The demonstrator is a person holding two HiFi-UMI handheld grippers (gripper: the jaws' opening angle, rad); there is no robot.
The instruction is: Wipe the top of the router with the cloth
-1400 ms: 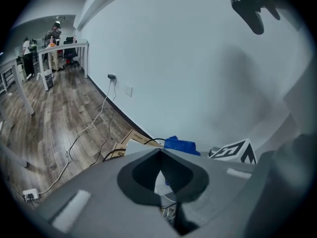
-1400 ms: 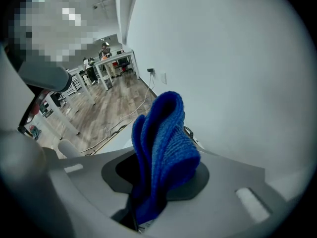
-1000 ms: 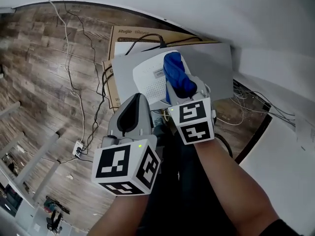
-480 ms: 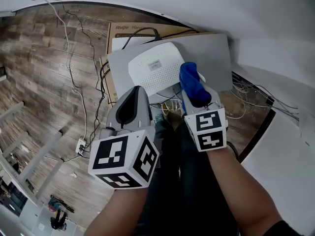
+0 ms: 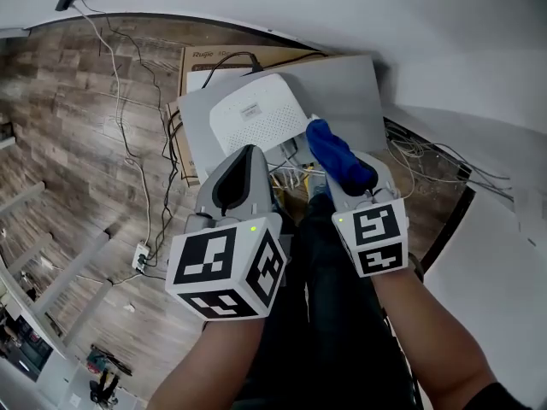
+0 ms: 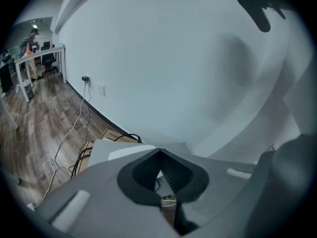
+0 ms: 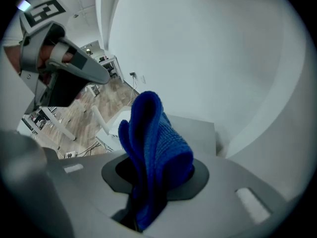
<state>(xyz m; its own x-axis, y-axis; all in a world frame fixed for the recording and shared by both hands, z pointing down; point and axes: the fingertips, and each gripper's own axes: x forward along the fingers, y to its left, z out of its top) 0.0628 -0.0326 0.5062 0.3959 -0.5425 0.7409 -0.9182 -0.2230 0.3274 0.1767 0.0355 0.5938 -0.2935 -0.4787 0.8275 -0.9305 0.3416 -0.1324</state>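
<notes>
Nearest, the person's forearms reach forward over dark trousers, a gripper in each hand. The left gripper [image 5: 248,156] has its jaws closed tip to tip with nothing between them, and it points toward the near edge of the router [image 5: 256,116]. The right gripper [image 5: 355,176] has its jaws clamped on a folded blue cloth [image 5: 335,154], which sticks out ahead of them. The cloth's far tip comes just beside the router's near right corner; whether it touches cannot be told. The white router lies flat, a vented face up, on a grey panel [image 5: 350,88] that rests on a cardboard box [image 5: 198,58]. Black and white cables [image 5: 128,135] trail across the wood floor [image 5: 68,92] to the left, and a white wall [image 5: 359,7] stands beyond.
</notes>
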